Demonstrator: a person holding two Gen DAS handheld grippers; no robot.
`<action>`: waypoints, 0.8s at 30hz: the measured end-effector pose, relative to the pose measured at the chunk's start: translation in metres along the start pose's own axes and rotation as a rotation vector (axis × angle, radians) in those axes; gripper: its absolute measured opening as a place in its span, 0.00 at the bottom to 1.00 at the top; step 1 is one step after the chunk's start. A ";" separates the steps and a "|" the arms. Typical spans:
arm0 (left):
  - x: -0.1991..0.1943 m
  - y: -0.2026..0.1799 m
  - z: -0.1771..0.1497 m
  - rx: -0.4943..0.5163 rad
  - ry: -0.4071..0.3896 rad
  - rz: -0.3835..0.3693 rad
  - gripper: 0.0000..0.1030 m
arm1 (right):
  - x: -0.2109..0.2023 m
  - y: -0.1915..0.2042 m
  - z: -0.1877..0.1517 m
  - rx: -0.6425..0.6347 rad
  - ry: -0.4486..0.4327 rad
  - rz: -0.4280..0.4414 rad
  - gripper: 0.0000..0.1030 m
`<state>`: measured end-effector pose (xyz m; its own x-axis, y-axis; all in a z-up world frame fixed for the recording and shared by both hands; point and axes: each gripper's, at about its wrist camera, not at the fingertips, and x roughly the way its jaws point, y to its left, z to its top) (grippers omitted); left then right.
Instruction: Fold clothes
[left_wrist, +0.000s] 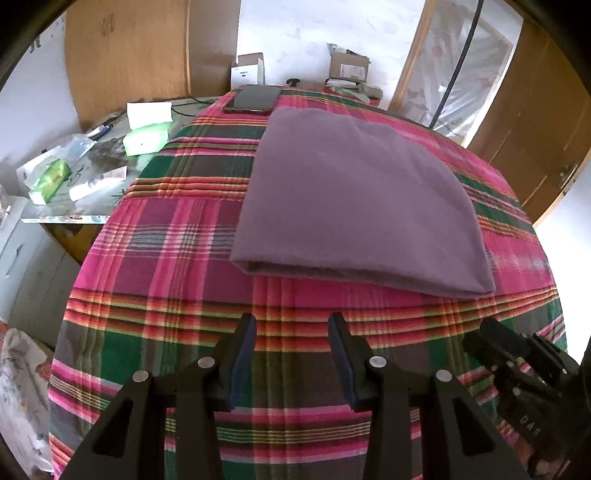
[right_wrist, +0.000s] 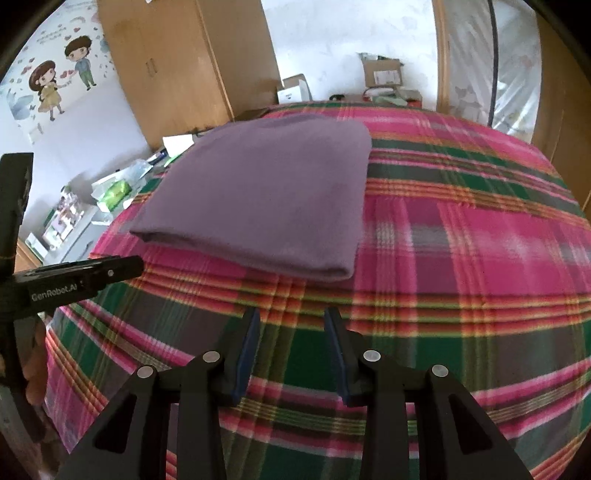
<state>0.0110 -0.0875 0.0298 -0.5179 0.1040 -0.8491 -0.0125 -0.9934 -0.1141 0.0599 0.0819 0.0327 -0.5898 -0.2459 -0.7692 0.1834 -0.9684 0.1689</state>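
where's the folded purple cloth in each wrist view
Left wrist: folded purple cloth lies centre to right, ahead of the open left gripper.
Right wrist: it lies centre-left, ahead of the open right gripper.
Shared landmark: the plaid bedspread beneath it.

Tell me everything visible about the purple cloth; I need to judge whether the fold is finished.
The purple cloth is a plain, soft, fleece-like fabric, folded into a neat rectangle of several layers, its layered folded edge facing the cameras. It lies flat on the plaid bedcover, one far corner beside a dark phone. Neither tongs touch it.
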 end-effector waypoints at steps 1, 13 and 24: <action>-0.001 -0.002 -0.001 0.004 -0.012 0.013 0.39 | 0.002 0.001 -0.001 0.000 0.005 -0.005 0.40; 0.004 -0.018 -0.004 0.055 -0.073 0.076 0.39 | 0.012 0.009 -0.001 -0.017 0.006 -0.070 0.48; 0.017 -0.013 -0.006 0.031 -0.048 0.092 0.39 | 0.019 0.018 0.000 -0.048 -0.009 -0.126 0.51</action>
<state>0.0073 -0.0728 0.0143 -0.5584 0.0103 -0.8295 0.0112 -0.9997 -0.0200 0.0520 0.0597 0.0213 -0.6174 -0.1227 -0.7770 0.1443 -0.9887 0.0414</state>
